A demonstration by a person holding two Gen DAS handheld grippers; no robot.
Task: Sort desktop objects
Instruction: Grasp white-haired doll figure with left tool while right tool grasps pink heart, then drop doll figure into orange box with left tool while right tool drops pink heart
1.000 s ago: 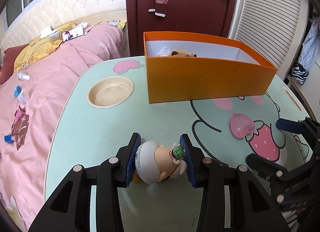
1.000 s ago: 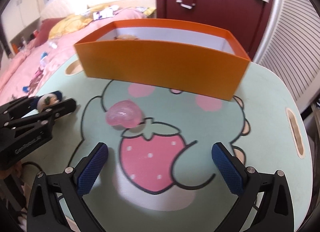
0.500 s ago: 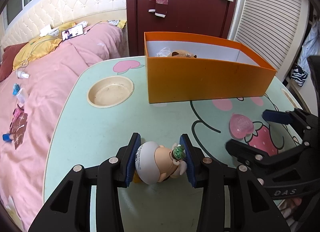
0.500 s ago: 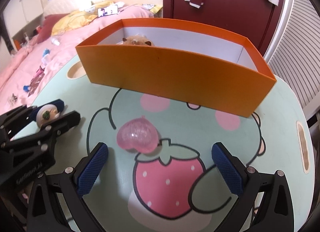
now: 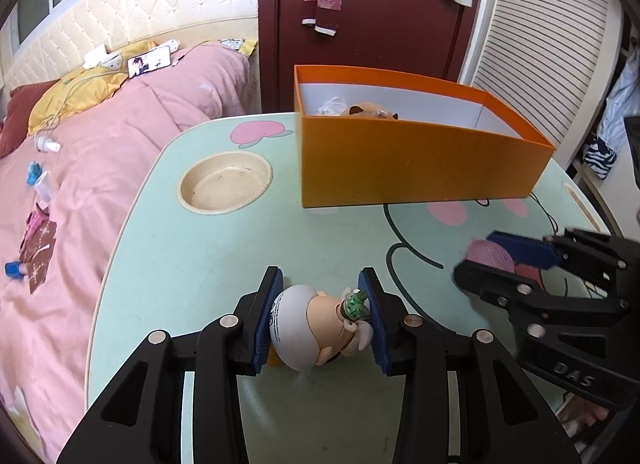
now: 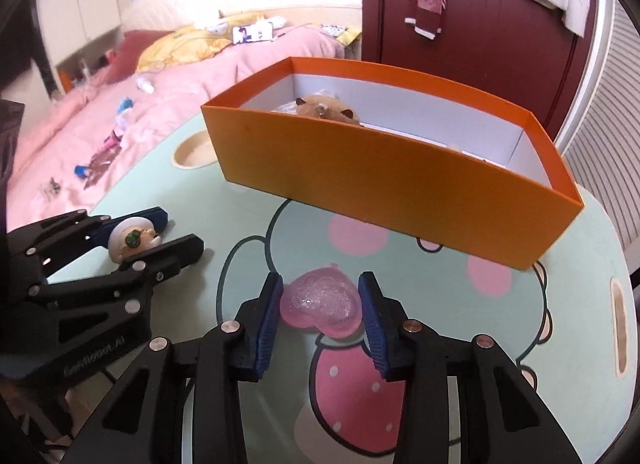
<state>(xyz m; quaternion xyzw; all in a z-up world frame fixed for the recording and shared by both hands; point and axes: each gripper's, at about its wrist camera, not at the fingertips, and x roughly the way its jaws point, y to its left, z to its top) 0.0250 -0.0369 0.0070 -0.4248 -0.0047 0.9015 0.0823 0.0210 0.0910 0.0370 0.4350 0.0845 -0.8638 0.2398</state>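
A small doll figurine (image 5: 308, 328) with a white cap lies on its side on the mint cartoon table (image 5: 200, 256), and my left gripper (image 5: 320, 274) is shut on it. From the right wrist view, the same gripper (image 6: 176, 228) and figurine (image 6: 132, 238) sit at the left. A clear pink heart (image 6: 324, 304) rests on the table, and my right gripper (image 6: 321, 278) is closing its jaws, both blue pads touching the heart's sides. The left wrist view has that gripper (image 5: 478, 254) around the heart (image 5: 490, 254) on the right. Behind stands the orange box (image 5: 400, 160).
Inside the orange box (image 6: 360, 168) lie a brown plush toy (image 6: 324, 106) and some clear wrapping. A round cream recess (image 5: 224, 180) is set into the table's left part. A pink bed (image 5: 100, 144) with small items borders the table on the left. A slot (image 6: 618, 328) marks the right edge.
My right gripper moved forward over the pink heart and closed from wide open onto its sides. The left gripper kept still, holding the figurine.
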